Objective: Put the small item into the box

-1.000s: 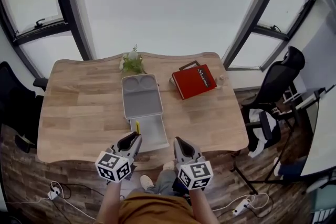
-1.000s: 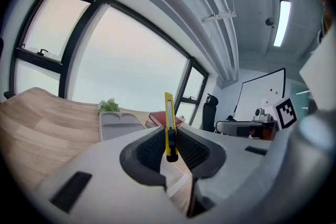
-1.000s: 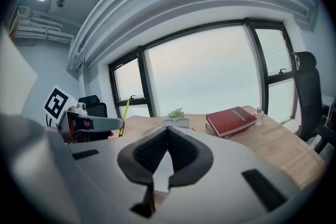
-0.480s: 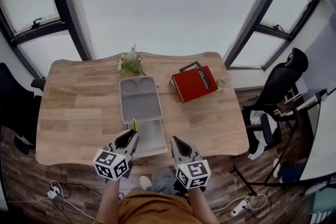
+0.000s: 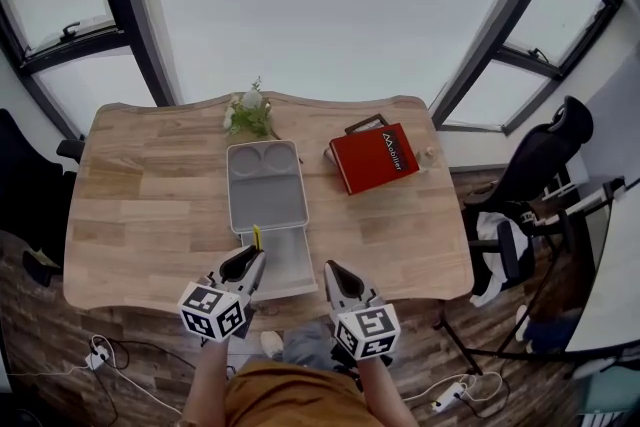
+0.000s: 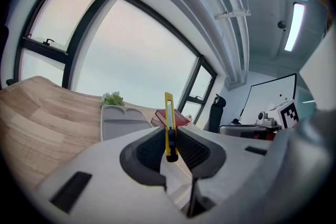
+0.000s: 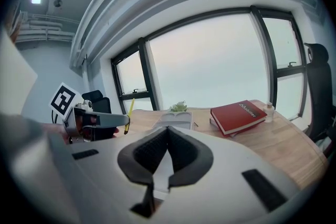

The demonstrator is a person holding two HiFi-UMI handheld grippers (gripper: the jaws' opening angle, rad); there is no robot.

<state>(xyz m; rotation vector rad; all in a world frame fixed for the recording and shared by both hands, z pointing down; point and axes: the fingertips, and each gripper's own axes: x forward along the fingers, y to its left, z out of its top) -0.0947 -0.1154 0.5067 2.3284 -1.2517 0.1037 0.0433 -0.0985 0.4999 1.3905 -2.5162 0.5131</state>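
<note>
A yellow utility knife (image 5: 256, 237) stands upright between the jaws of my left gripper (image 5: 249, 261), which is shut on it; its blade end points up (image 6: 168, 118). That gripper hovers at the near left corner of the open grey box (image 5: 266, 187), whose near half (image 5: 287, 262) reaches the table's front edge. My right gripper (image 5: 329, 272) hangs just right of that near half, jaws shut with nothing between them (image 7: 168, 131). From the right gripper view, the left gripper (image 7: 97, 121) and knife (image 7: 128, 108) show at the left.
A red book (image 5: 378, 156) lies on the wooden table (image 5: 150, 185) to the right of the box, with a small bottle (image 5: 429, 155) beside it. A small plant (image 5: 249, 115) stands behind the box. Office chairs (image 5: 545, 155) flank the table.
Almost nothing differs. The head view has drifted slightly; both grippers stay at the table's front edge and the left one still holds the knife.
</note>
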